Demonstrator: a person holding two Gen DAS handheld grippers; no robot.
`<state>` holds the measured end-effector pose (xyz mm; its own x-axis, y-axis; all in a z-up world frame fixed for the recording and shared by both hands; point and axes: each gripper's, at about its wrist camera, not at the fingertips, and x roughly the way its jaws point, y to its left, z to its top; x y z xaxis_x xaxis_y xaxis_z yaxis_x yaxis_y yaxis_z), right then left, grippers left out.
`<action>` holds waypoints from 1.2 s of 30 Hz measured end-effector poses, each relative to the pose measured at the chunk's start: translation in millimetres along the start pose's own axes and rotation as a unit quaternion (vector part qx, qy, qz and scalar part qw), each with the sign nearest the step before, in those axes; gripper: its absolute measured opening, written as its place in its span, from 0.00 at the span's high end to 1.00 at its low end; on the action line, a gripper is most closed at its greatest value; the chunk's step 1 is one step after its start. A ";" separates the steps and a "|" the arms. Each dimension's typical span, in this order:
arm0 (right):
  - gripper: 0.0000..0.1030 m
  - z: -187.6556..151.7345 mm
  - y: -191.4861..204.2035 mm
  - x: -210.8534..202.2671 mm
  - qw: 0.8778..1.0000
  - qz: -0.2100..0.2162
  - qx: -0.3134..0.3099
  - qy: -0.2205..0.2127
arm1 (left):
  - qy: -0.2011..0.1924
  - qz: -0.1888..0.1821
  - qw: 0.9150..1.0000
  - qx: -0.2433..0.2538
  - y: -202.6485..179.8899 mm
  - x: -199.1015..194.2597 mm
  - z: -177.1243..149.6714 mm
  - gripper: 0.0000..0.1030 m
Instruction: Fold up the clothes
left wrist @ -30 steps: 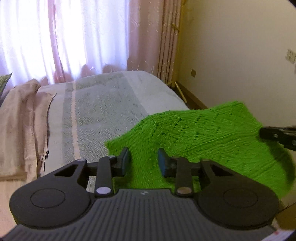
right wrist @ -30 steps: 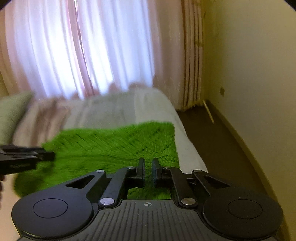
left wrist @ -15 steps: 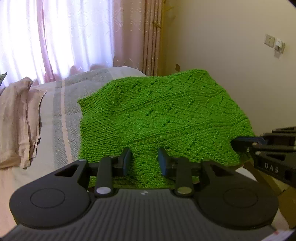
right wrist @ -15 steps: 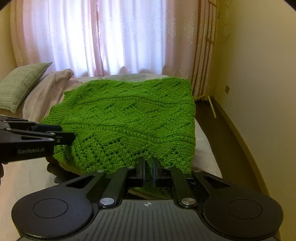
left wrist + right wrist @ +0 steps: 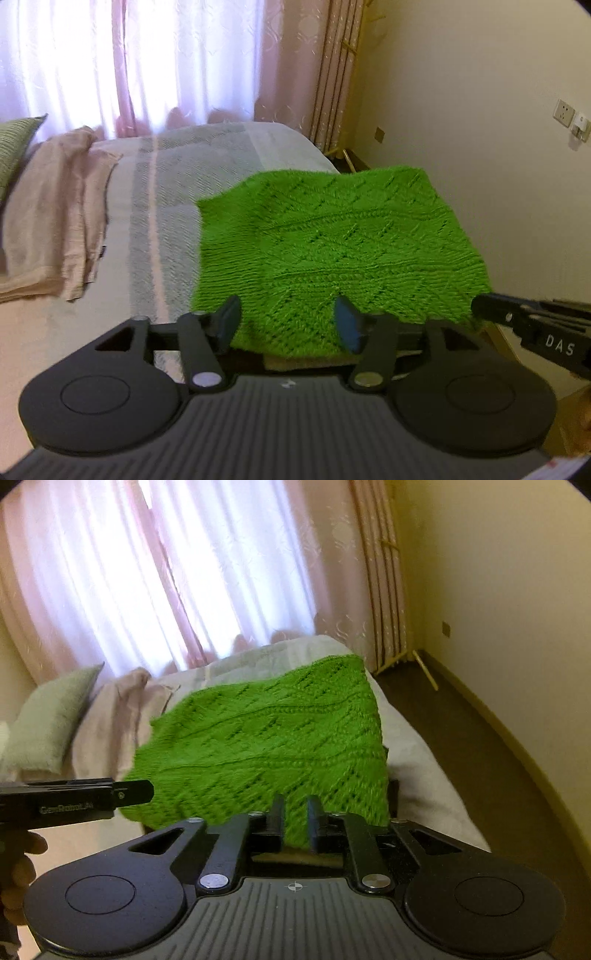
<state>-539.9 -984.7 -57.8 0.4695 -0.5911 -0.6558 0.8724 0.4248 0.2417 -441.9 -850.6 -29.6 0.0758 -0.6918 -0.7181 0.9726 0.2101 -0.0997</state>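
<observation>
A bright green knitted garment [image 5: 332, 251] hangs spread out just above the bed [image 5: 166, 184]. My left gripper [image 5: 288, 326] stands open, its fingers wide apart on either side of the garment's near edge. In the left wrist view my right gripper [image 5: 480, 304] meets the garment's right corner. In the right wrist view the right gripper [image 5: 295, 812] is shut on the near edge of the green knit [image 5: 266, 738]. There the left gripper [image 5: 147, 794] shows side-on at the knit's left corner, held by a hand [image 5: 22, 849].
The grey striped bed cover [image 5: 417, 760] lies under the knit. A pink folded blanket [image 5: 55, 221] and a green pillow [image 5: 48, 723] sit at the bed's left. Pink curtains [image 5: 147, 66] hang behind. A cream wall [image 5: 480, 110] and dark floor [image 5: 480, 757] run along the right.
The knit, held up high half a second ago, has come down flatter toward the bed. My left gripper's fingers have spread much wider. The right gripper stays shut on the knit.
</observation>
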 end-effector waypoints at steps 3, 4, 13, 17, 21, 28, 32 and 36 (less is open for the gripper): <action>0.54 -5.4 3.5 -22.2 1.000 0.008 0.023 0.015 | 0.002 0.009 1.000 0.001 -0.1 -28.7 -1.9 0.33; 0.52 -8.4 5.7 -31.1 0.999 0.009 0.032 0.019 | 0.003 0.013 1.000 0.003 -0.3 -38.8 -3.5 0.30; 0.49 -37.1 53.9 -111.0 1.000 -0.018 0.019 0.014 | 0.004 0.029 1.000 0.010 10.2 -130.7 -37.2 0.15; 0.47 -54.9 82.4 -152.5 0.998 -0.040 0.037 0.006 | -0.007 0.020 0.999 0.031 19.8 -175.0 -57.5 0.13; 0.46 -76.9 107.4 -195.8 0.998 -0.027 0.059 0.001 | -0.023 0.004 0.999 0.045 33.1 -215.5 -82.5 0.04; 0.46 -127.4 149.1 -262.7 0.996 -0.045 0.071 -0.033 | -0.043 -0.039 0.996 0.063 56.3 -274.5 -132.6 0.01; 0.45 -164.6 170.5 -288.6 0.995 -0.062 0.071 -0.030 | -0.043 -0.051 0.995 0.075 66.9 -303.1 -163.7 0.01; 0.45 -194.0 186.2 -306.9 0.995 -0.075 0.065 -0.017 | -0.034 -0.053 0.995 0.081 71.1 -326.4 -189.7 0.01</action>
<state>-547.8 -591.2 49.8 0.3344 -0.6651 -0.6677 0.9424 0.2392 0.2337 -439.3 -478.8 67.0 -0.0201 -0.7503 -0.6608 0.9981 0.0236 -0.0571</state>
